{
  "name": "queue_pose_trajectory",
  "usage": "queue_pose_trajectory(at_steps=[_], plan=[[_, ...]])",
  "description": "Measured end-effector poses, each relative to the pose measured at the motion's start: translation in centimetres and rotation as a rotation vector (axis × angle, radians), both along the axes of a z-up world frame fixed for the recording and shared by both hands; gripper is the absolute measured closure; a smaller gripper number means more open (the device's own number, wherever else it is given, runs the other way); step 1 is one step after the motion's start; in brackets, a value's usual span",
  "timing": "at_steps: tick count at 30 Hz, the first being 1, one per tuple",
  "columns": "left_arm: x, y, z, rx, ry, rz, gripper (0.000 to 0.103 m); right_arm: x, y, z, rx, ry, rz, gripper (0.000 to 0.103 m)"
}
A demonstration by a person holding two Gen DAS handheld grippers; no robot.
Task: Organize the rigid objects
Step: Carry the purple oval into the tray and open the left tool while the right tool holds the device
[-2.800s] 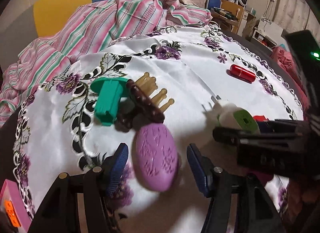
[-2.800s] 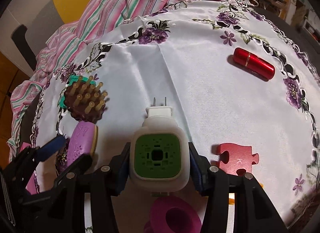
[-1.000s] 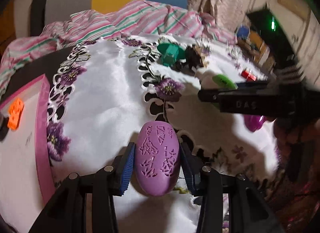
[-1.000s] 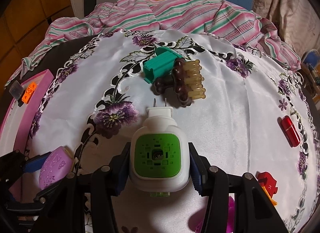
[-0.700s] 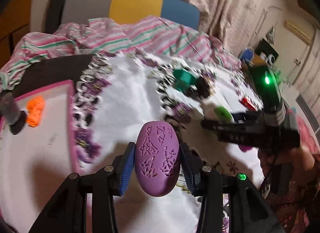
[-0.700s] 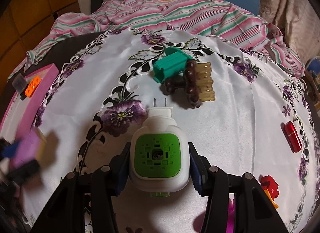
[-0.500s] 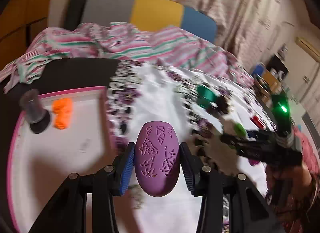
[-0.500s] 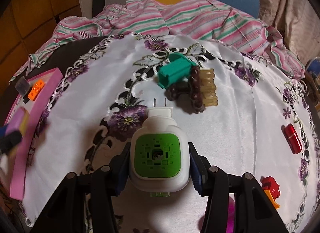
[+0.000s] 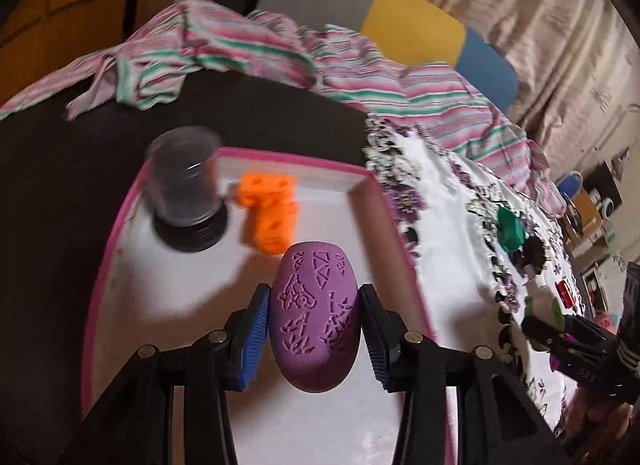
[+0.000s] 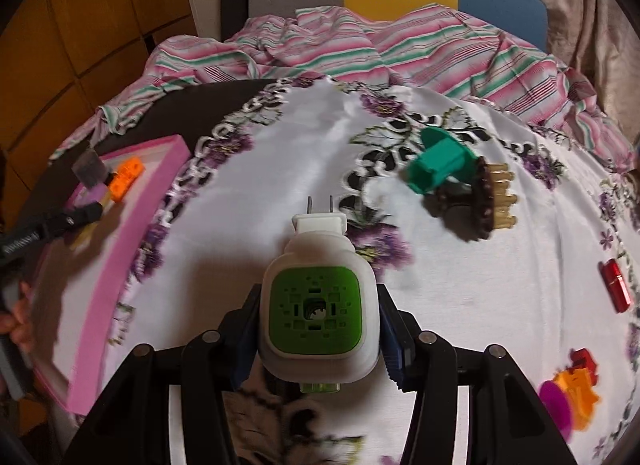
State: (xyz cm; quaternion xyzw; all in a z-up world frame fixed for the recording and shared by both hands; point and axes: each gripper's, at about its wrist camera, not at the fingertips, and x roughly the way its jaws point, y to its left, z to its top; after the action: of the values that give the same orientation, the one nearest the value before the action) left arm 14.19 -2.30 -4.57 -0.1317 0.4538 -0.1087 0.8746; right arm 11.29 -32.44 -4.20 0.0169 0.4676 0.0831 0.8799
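My left gripper (image 9: pixel 314 327) is shut on a purple oval brush (image 9: pixel 314 319) and holds it above the white floor of a pink-rimmed tray (image 9: pixel 394 233). An orange block (image 9: pixel 270 215) and a clear cup on a black base (image 9: pixel 184 197) sit in the tray's far end. My right gripper (image 10: pixel 318 331) is shut on a white plug-in device with a green face (image 10: pixel 318 305), above the floral cloth. The tray shows at the left in the right wrist view (image 10: pixel 108 277), with the left gripper (image 10: pixel 80 217) over it.
On the cloth (image 10: pixel 280 169) lie a teal plastic piece (image 10: pixel 438 163), a brown pegged brush (image 10: pixel 486 201), a red tube (image 10: pixel 616 285), a red puzzle piece (image 10: pixel 584 361) and orange and magenta pieces (image 10: pixel 568 395). Striped fabric (image 10: pixel 360 45) and a chair back lie beyond.
My left gripper has swung left with the purple brush from over the cloth to over the pink tray. My right gripper holds the plug-in device and has drifted slightly.
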Motion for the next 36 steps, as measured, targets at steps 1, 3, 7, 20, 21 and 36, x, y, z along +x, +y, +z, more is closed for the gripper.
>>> queue_pose_trajectory(at_steps=[1, 3, 7, 20, 21, 36], plan=[[-0.1, 0.4, -0.1, -0.001, 0.005, 0.007, 0.059, 0.1, 0.5, 0.2, 0.012, -0.004, 0.003, 0.051], [-0.4, 1.5, -0.3, -0.009, 0.012, 0.028, 0.059, 0.5, 1.8, 0.6, 0.044, -0.005, 0.017, 0.051], [-0.3, 3.4, -0.5, 0.004, 0.025, 0.072, 0.059, 1.4, 5.2, 1.4, 0.1, -0.011, 0.059, 0.051], [1.5, 6.2, -1.2, 0.035, 0.06, 0.141, 0.059, 3.8, 14.5, 3.1, 0.127, -0.026, 0.194, 0.051], [1.5, 6.2, -1.2, 0.043, 0.064, 0.145, 0.059, 3.9, 14.9, 3.2, 0.124, -0.026, 0.2, 0.051], [-4.9, 5.1, 0.5, 0.001, 0.005, 0.116, 0.049, 6.5, 18.8, 1.0, 0.078, 0.047, 0.243, 0.051]])
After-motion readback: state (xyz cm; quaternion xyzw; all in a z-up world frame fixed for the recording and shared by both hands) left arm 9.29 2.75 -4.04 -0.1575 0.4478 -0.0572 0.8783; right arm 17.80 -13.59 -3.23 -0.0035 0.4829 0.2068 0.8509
